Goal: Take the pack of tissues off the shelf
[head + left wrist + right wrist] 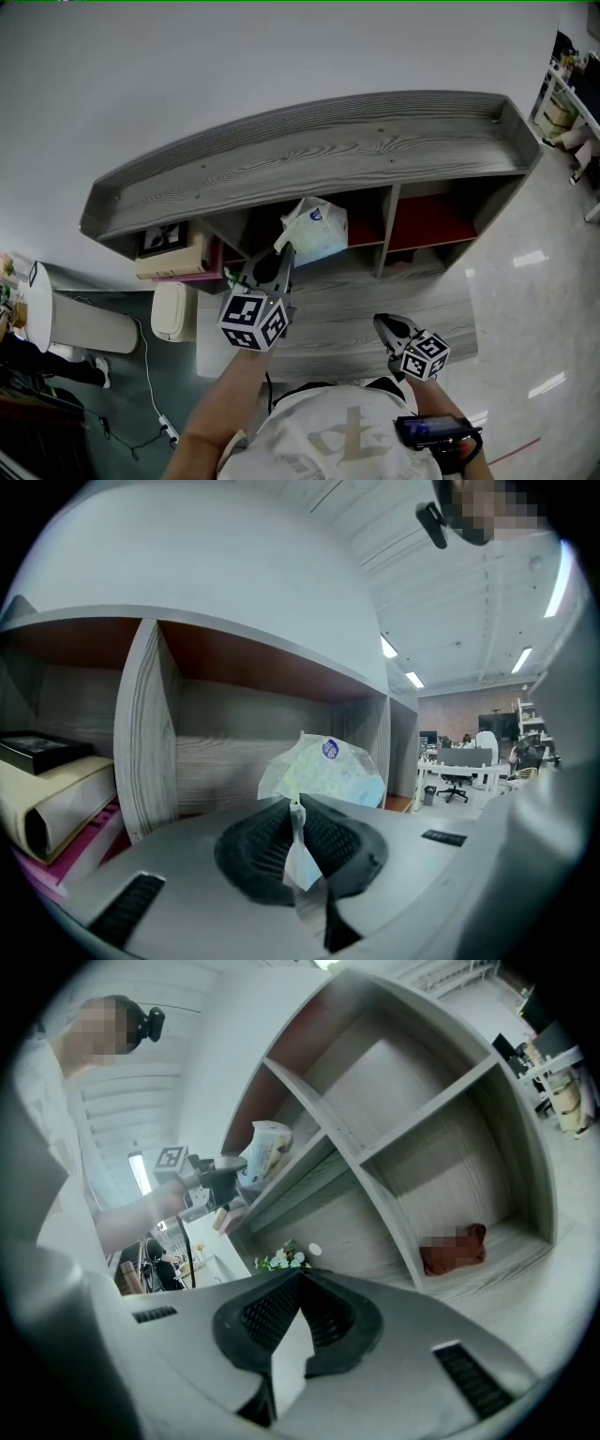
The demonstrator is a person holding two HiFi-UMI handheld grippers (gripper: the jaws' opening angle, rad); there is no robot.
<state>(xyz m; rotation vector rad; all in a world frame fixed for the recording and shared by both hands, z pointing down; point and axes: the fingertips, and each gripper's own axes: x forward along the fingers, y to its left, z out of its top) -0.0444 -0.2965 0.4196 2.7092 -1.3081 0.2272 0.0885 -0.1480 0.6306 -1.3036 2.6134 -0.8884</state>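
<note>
The soft pale-green and white plastic-wrapped pack of tissues bears a small round blue sticker near its top; the white marks on it are too small to read. No other print on the wrapper can be made out. Each gripper carries a cube with black-and-white square markers.

The left gripper has its jaws clenched on a thin flap of the pack's wrapper, which stands up pinched between the black ribbed pads. The body of the pack bulges just beyond the jaw tips and slightly to their right, its stickered top higher than the tips. In the head view the same gripper grips the pack by its near left corner, at the mouth of the middle compartment of the grey wood-grain shelf unit with dark red inner panels. Whether the pack's underside touches the shelf board cannot be told.

To the left of the left jaws, past a grey upright divider, the next compartment holds a cream-coloured box with a flat black item on top.

The right gripper has its jaws pressed together with nothing between them, well apart from the pack, which shows far off up and left of its tips.
</note>
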